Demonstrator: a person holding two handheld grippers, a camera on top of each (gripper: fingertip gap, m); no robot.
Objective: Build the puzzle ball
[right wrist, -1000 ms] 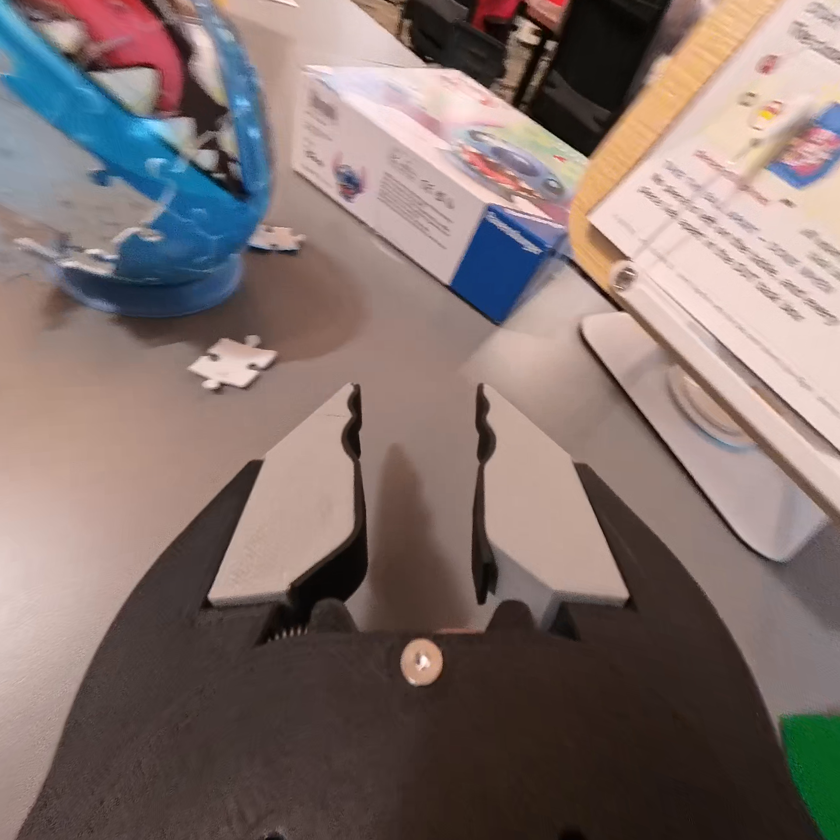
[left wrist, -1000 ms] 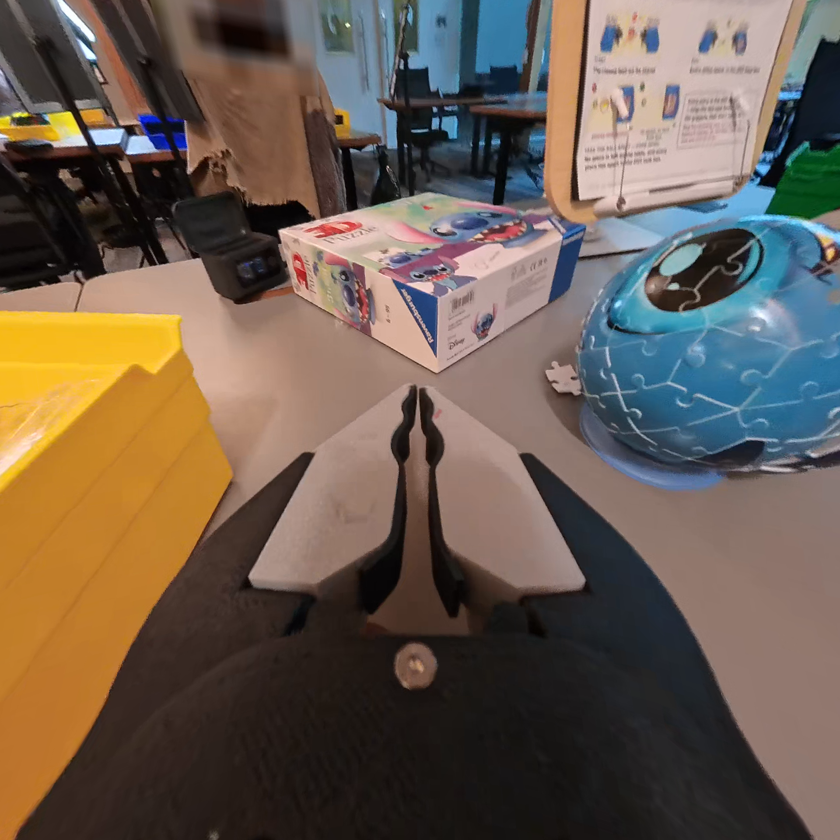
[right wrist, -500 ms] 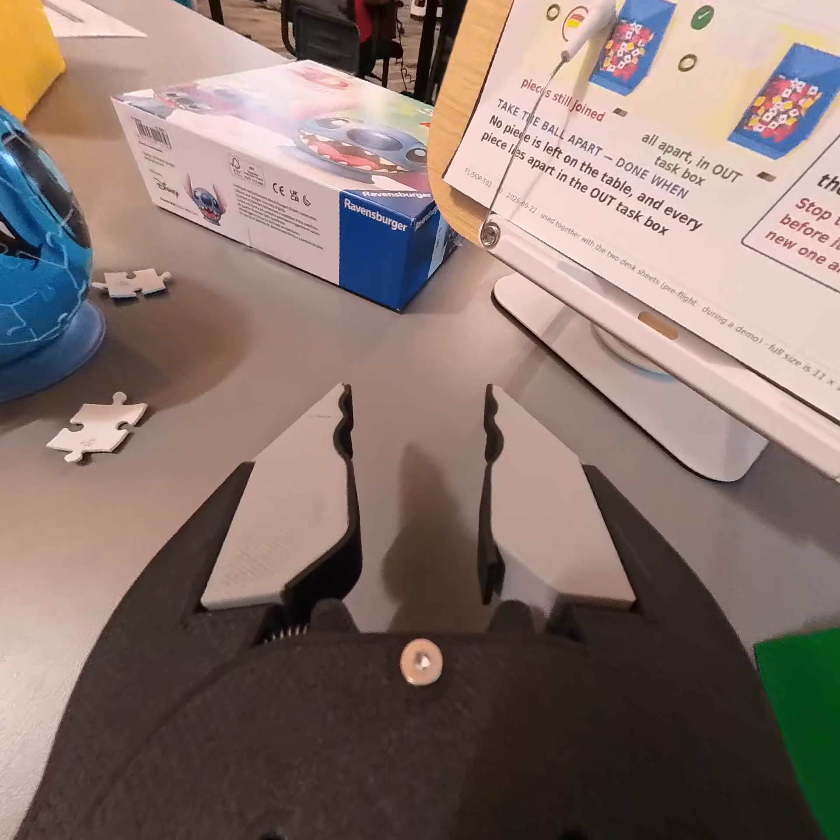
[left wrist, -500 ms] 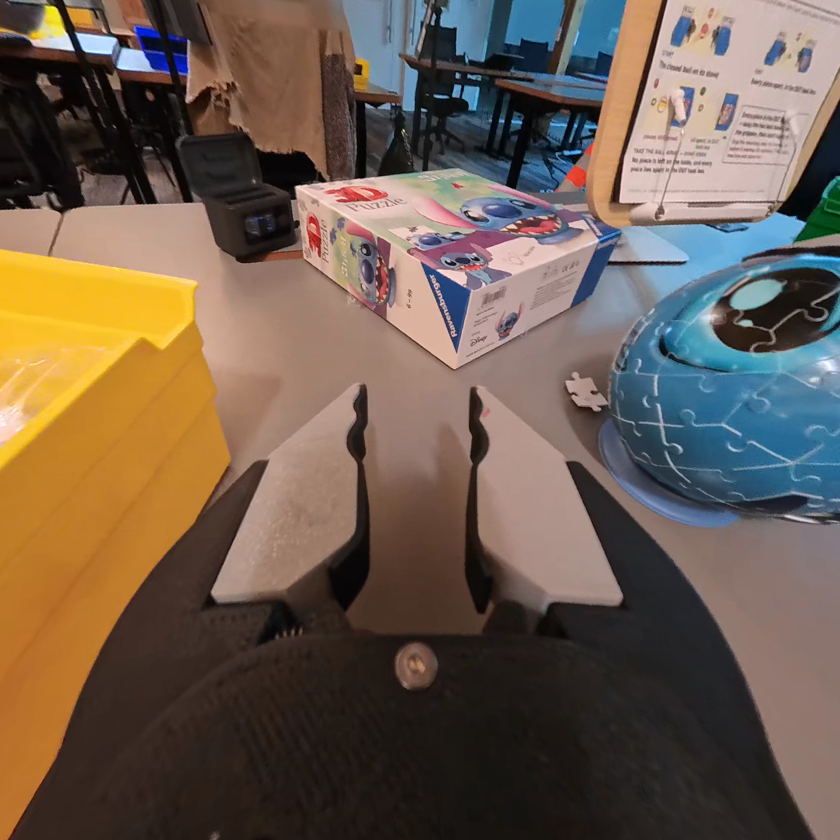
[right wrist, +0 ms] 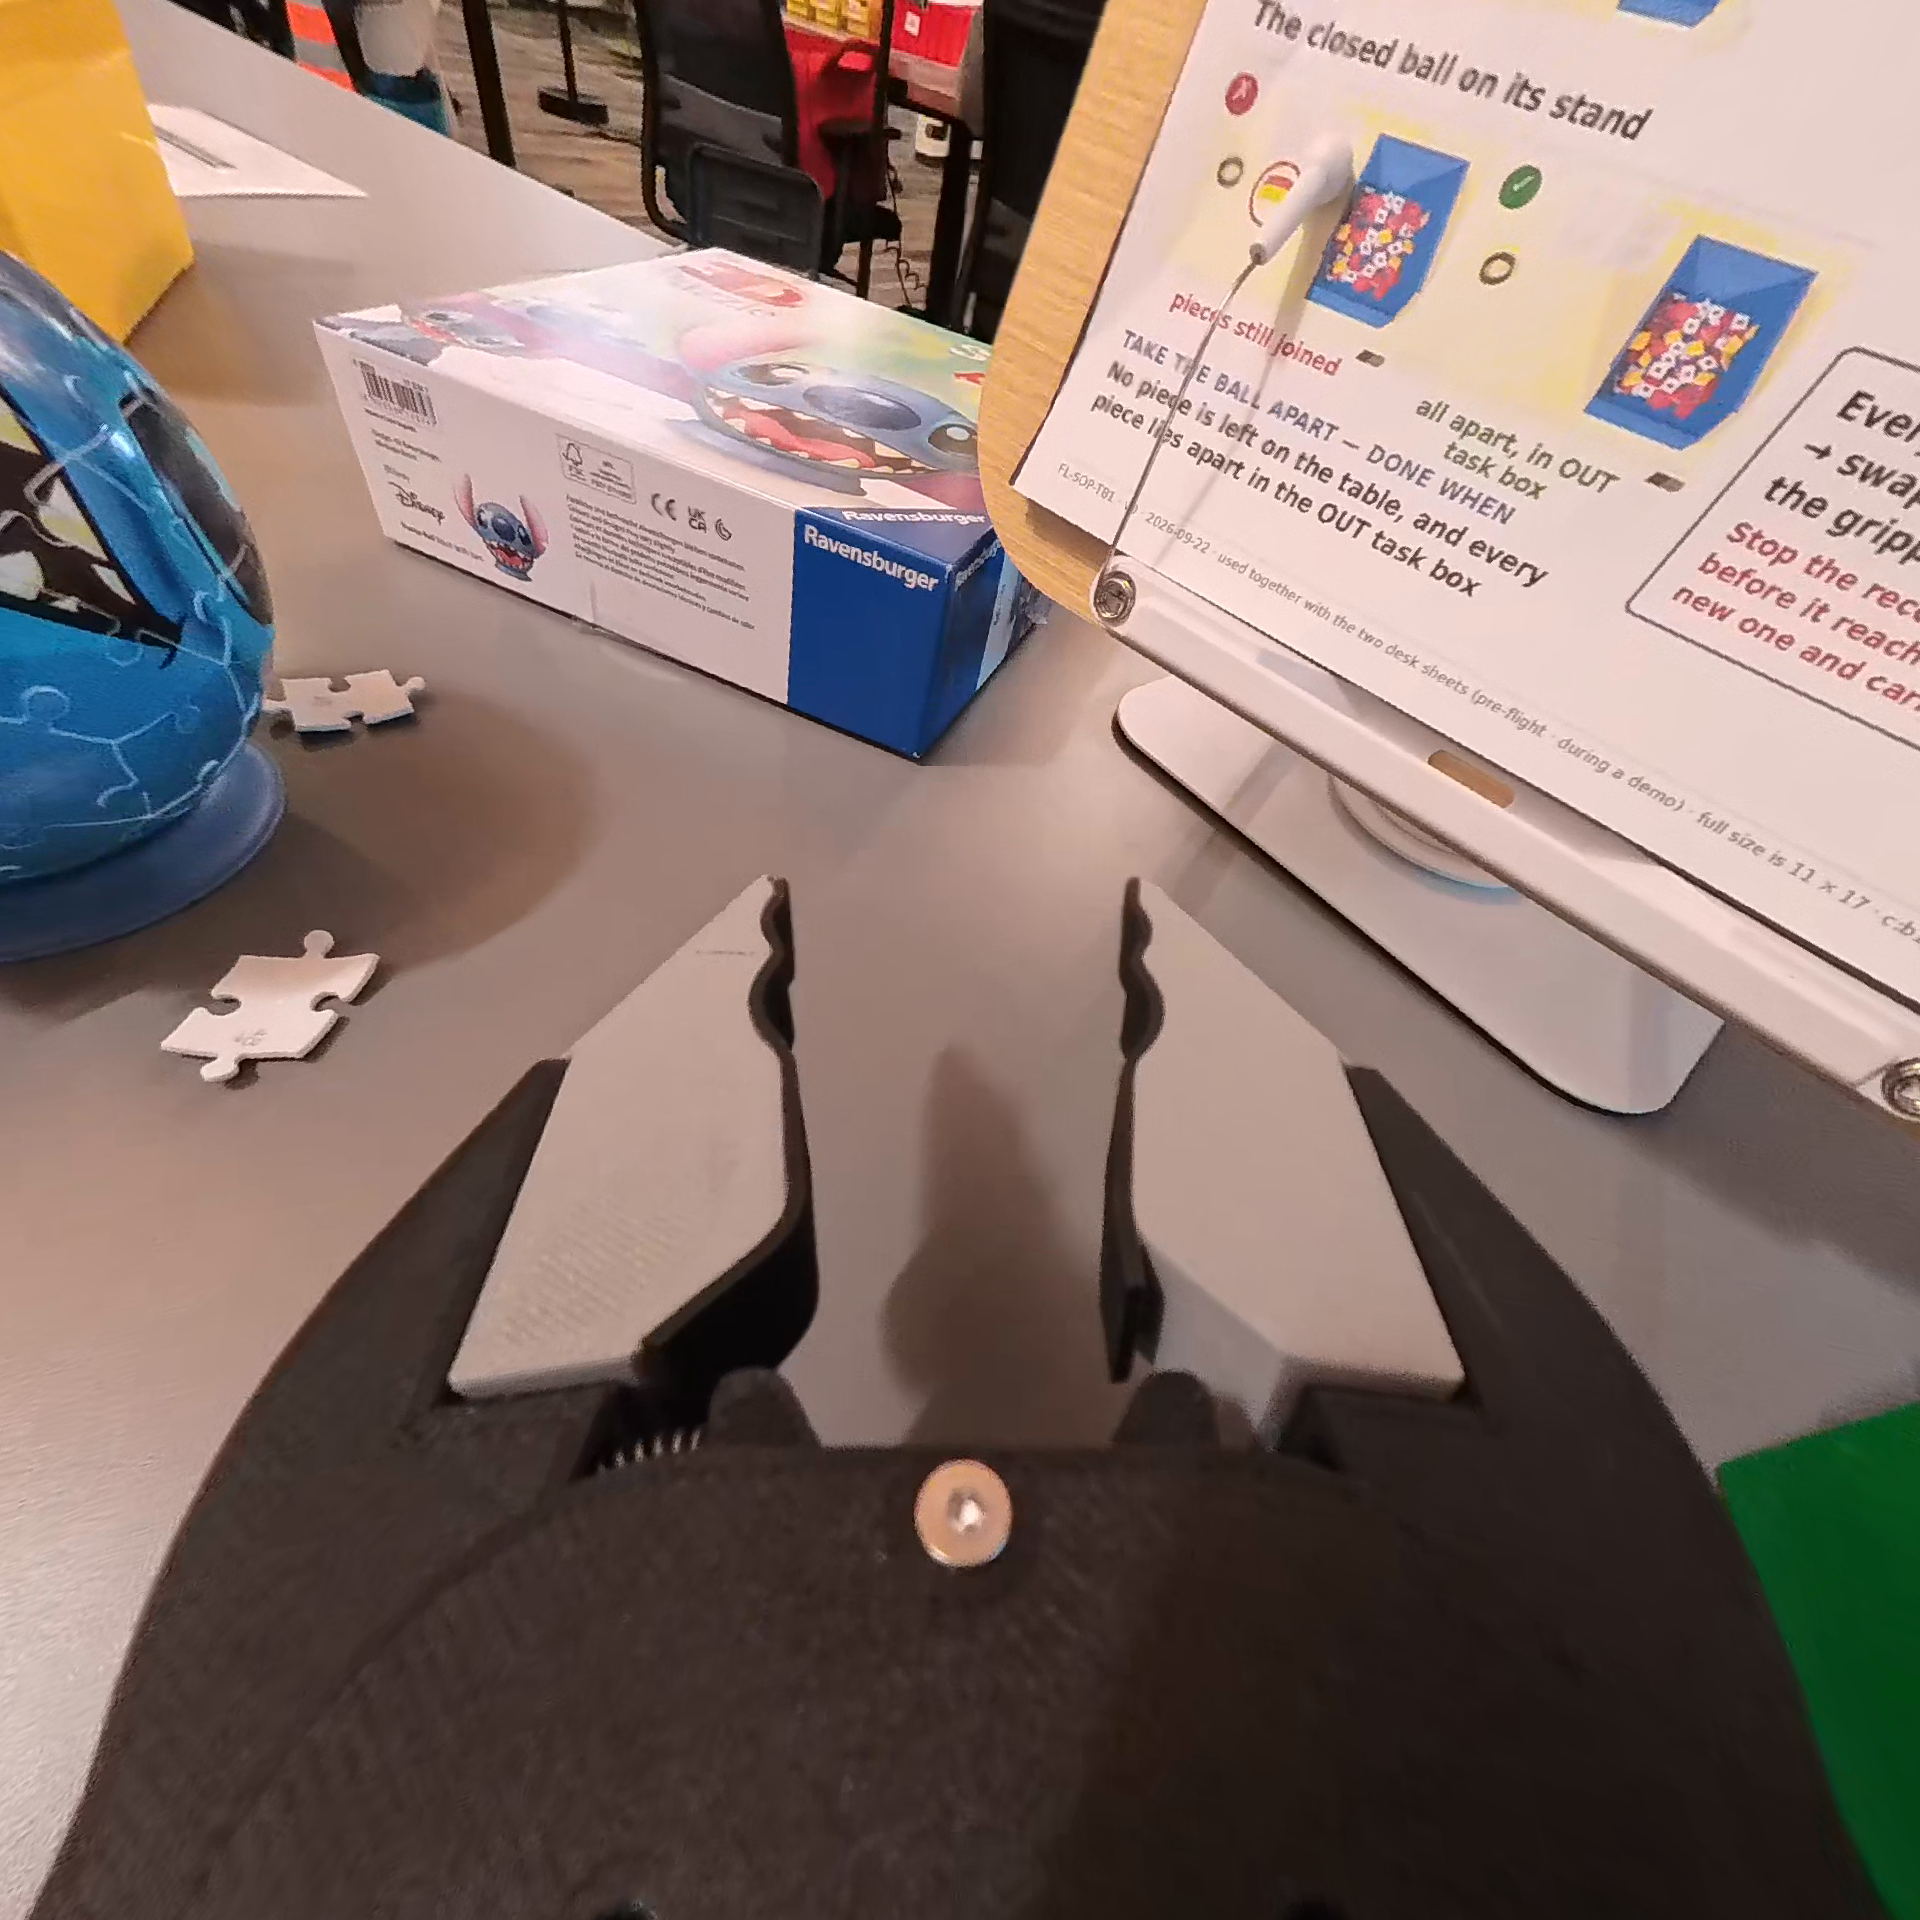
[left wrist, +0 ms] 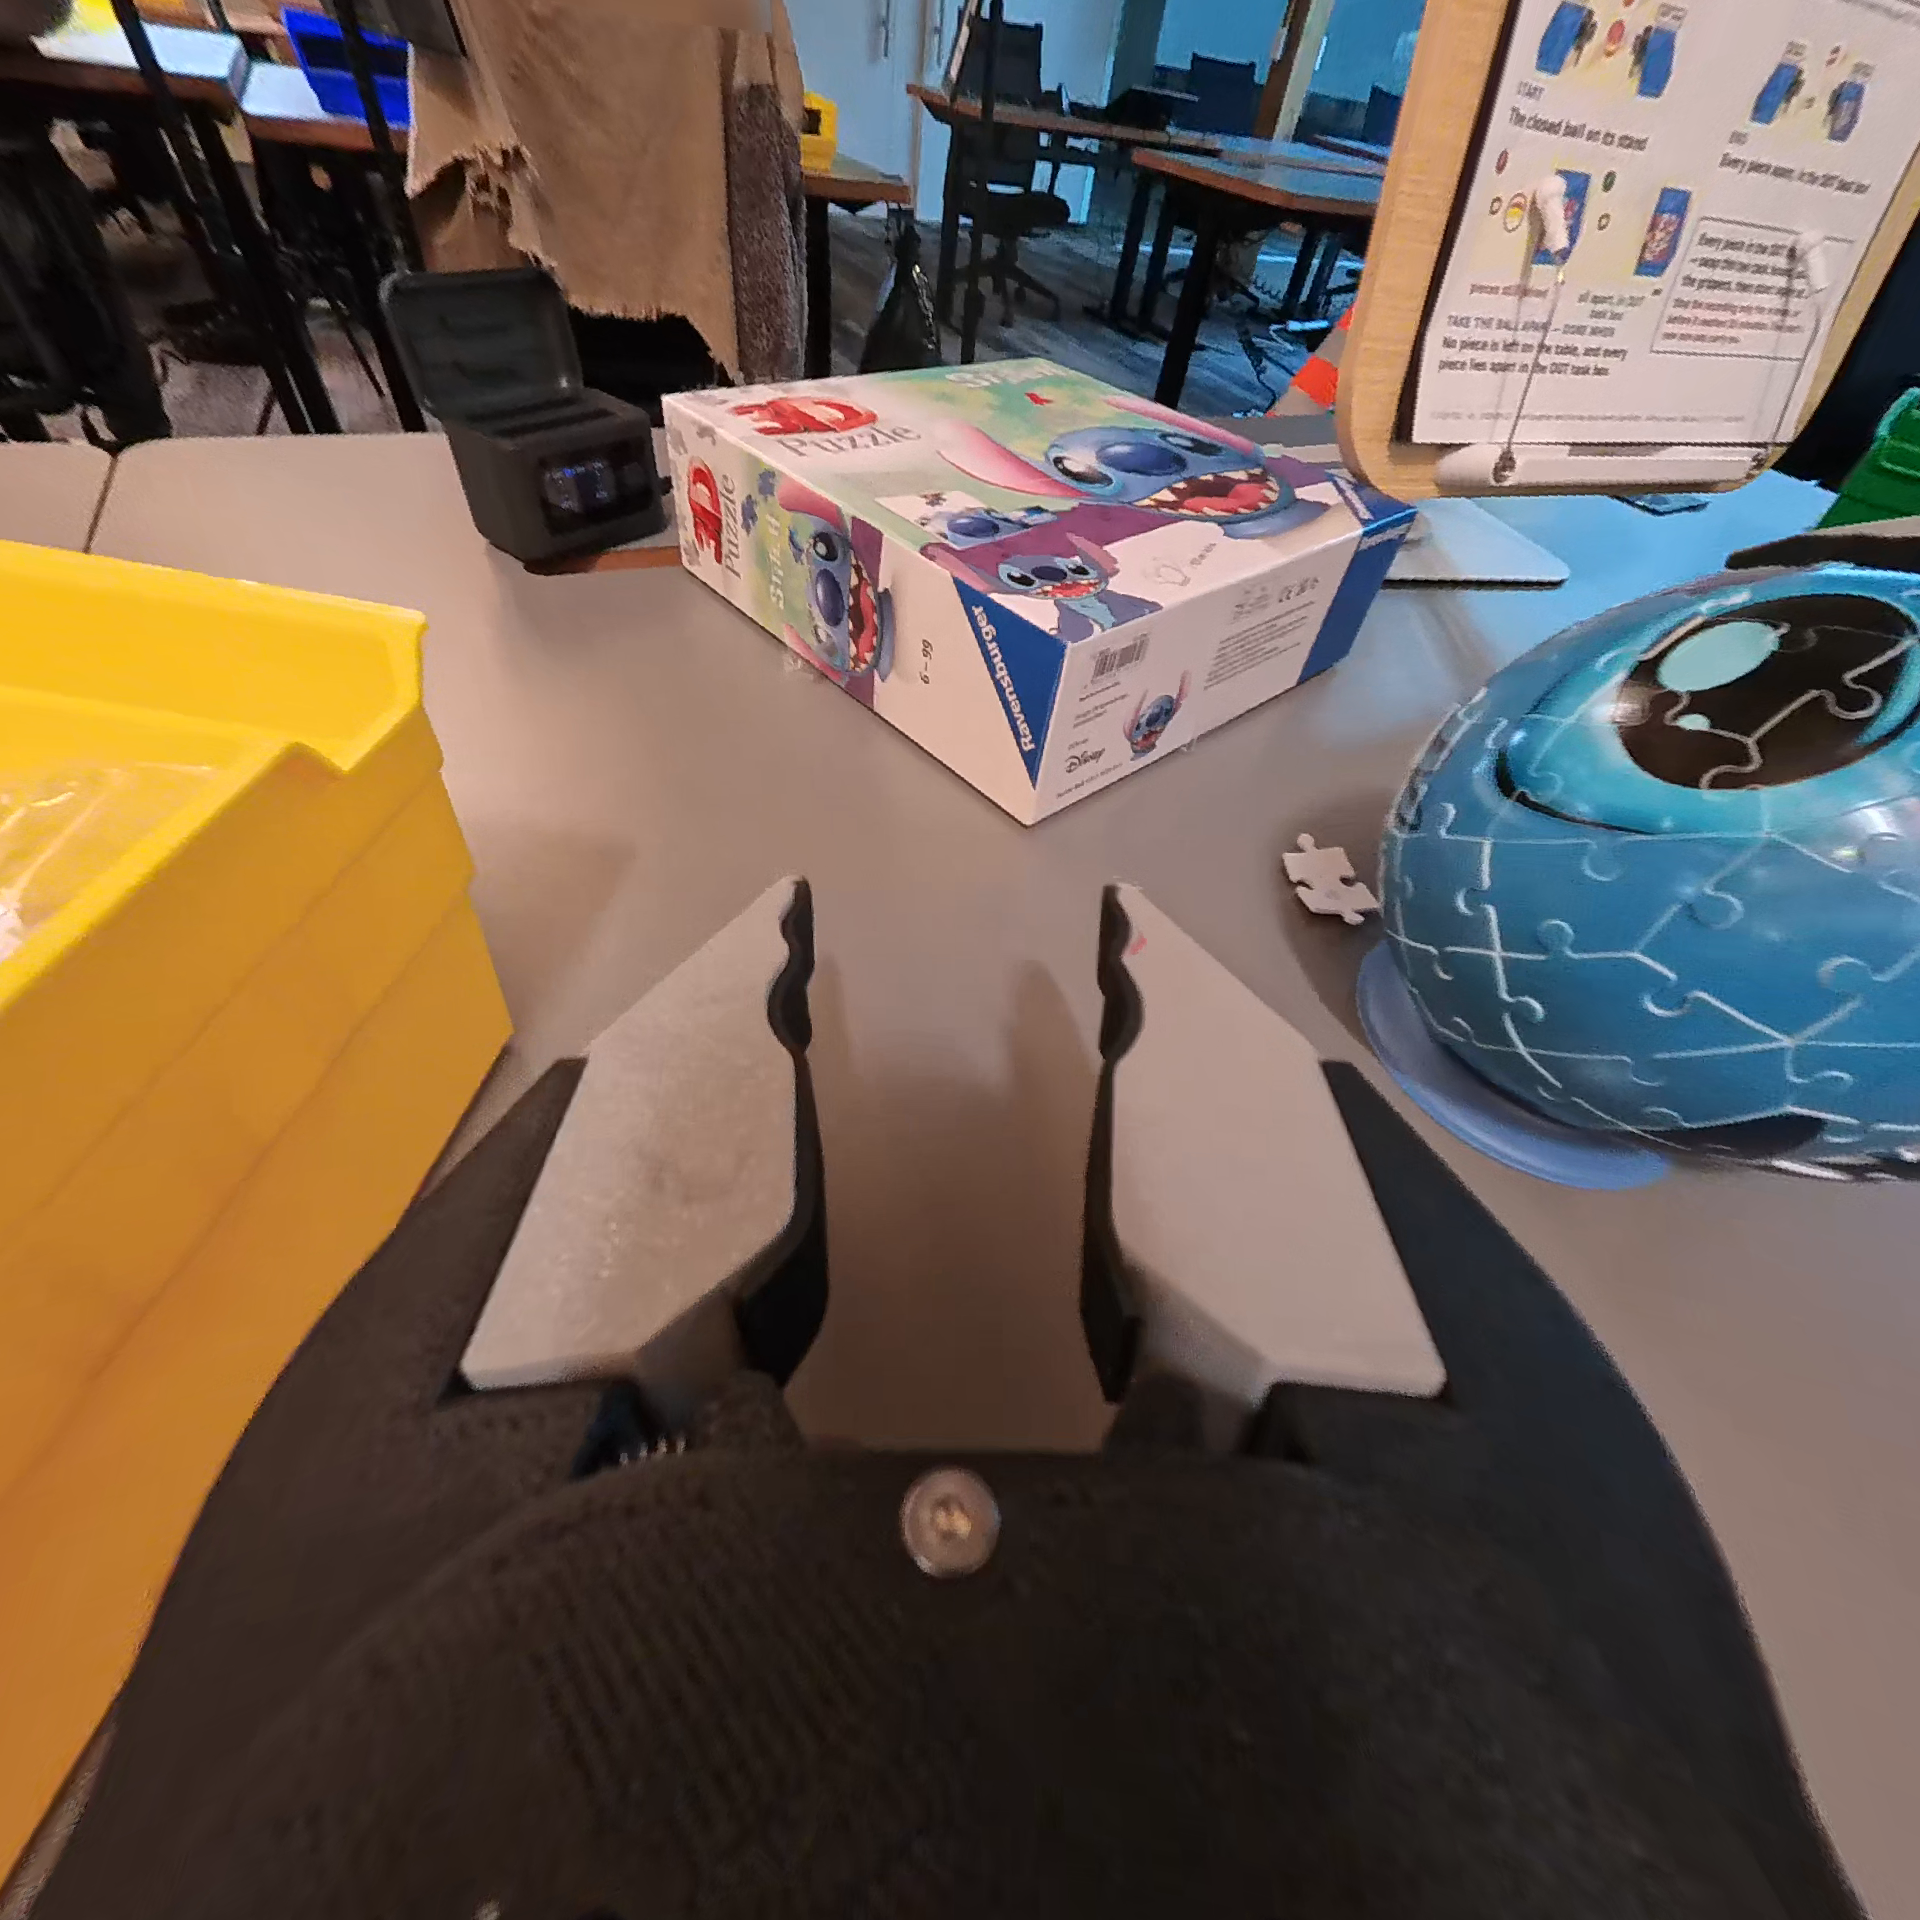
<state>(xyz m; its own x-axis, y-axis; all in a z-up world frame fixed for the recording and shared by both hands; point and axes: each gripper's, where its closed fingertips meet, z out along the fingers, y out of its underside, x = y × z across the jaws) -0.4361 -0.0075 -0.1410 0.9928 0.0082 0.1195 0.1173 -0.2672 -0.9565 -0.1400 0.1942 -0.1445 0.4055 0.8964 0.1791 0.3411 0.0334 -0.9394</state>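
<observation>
A blue puzzle ball (left wrist: 1683, 914) sits on a blue stand (left wrist: 1496, 1132) on the grey table, at the right of the left wrist view and at the left edge of the right wrist view (right wrist: 104, 623). A white puzzle piece (left wrist: 1328, 891) lies beside the ball's far side. The right wrist view shows that piece (right wrist: 348, 698) and a second loose white piece (right wrist: 265, 1006) near the stand. My left gripper (left wrist: 956, 914) is open and empty over bare table. My right gripper (right wrist: 954, 914) is open and empty, right of the ball.
The puzzle's printed box (left wrist: 1018, 582) lies behind both grippers. Stacked yellow bins (left wrist: 187, 935) stand at the left. An instruction sheet on a white stand (right wrist: 1455, 416) is at the right. A black case (left wrist: 540, 468) sits at the back, a green bin (right wrist: 1829, 1621) at the near right. About 30 cm separates my left fingertips from the black case (left wrist: 540, 468).
My left gripper has opened from shut to wide open. My right gripper has swung right, away from the ball, and opened a little more. The ball now sits farther left in its view.
</observation>
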